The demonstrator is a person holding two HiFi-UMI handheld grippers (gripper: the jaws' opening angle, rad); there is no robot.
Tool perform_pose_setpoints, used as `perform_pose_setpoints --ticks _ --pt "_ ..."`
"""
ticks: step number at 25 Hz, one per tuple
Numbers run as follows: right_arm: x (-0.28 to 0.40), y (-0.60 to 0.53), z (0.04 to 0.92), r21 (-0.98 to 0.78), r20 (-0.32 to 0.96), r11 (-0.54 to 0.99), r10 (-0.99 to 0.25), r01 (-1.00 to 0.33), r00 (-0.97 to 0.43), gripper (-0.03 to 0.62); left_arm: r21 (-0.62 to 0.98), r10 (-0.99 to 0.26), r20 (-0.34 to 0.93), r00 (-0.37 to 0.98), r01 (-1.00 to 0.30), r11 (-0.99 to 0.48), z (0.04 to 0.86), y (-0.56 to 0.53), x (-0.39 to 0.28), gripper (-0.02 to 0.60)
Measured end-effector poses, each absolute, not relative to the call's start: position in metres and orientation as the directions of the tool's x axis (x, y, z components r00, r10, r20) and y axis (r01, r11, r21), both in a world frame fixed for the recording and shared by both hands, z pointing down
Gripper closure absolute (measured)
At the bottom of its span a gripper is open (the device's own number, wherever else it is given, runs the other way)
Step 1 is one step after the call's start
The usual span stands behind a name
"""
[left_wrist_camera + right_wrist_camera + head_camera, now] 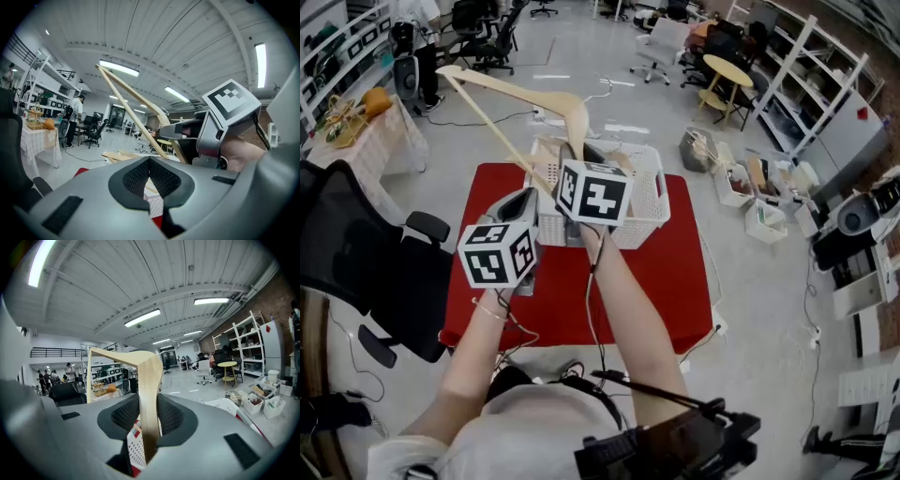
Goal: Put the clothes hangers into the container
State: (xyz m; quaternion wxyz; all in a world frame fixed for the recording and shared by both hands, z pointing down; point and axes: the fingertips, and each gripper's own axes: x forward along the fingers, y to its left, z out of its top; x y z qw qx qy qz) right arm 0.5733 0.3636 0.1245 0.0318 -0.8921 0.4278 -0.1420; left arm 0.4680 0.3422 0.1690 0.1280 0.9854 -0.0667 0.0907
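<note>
A light wooden hanger (520, 94) is held up in the air over the white slotted basket (652, 202), which stands at the far side of the red table (628, 300). My right gripper (577, 155) is shut on the hanger, and in the right gripper view one wooden arm (149, 394) stands pinched between the pads. Just left of it and nearer to me, my left gripper (528, 195) is shut with nothing in it; in the left gripper view its pads (150, 176) meet. That view also shows the hanger (126, 101) slanting up past the right gripper (165, 126). More wooden hangers lie in the basket.
A black office chair (356, 253) stands close to the table's left side. Small bins of parts (764, 220) sit on the floor to the right, with white shelves (825, 84) and a round yellow table (727, 70) beyond. A person (75, 117) stands far off.
</note>
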Motion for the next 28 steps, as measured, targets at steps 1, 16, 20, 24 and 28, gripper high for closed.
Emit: perform_pose_setpoints --ticks 1,16,20,24,28 --pt "0.580 0.371 0.127 -0.184 0.231 -0.635 -0.770 -0.750 0.595 0.477 0.239 -0.109 0.196 0.974 -0.156 -0.958 0.169 0.348 0.472 0.581" --pt "0.637 0.410 0.131 -0.139 0.273 -0.678 -0.727 -0.722 0.630 0.477 0.274 -0.047 0.201 0.979 -0.102 -0.956 0.162 0.362 0.531 0.581" --pt "0.649 0.412 0.132 -0.112 0.281 -0.679 -0.722 -0.726 0.632 0.477 0.279 -0.043 0.207 0.977 -0.101 -0.955 0.166 0.349 0.538 0.581" --pt "0.663 0.411 0.144 -0.100 0.312 -0.663 -0.729 -0.742 0.609 0.477 0.301 -0.065 0.239 0.969 -0.137 -0.944 0.178 0.338 0.548 0.581" --pt "0.682 0.410 0.155 -0.076 0.335 -0.623 -0.751 -0.778 0.569 0.477 0.310 -0.108 0.255 0.961 -0.187 -0.932 0.184 0.339 0.563 0.581"
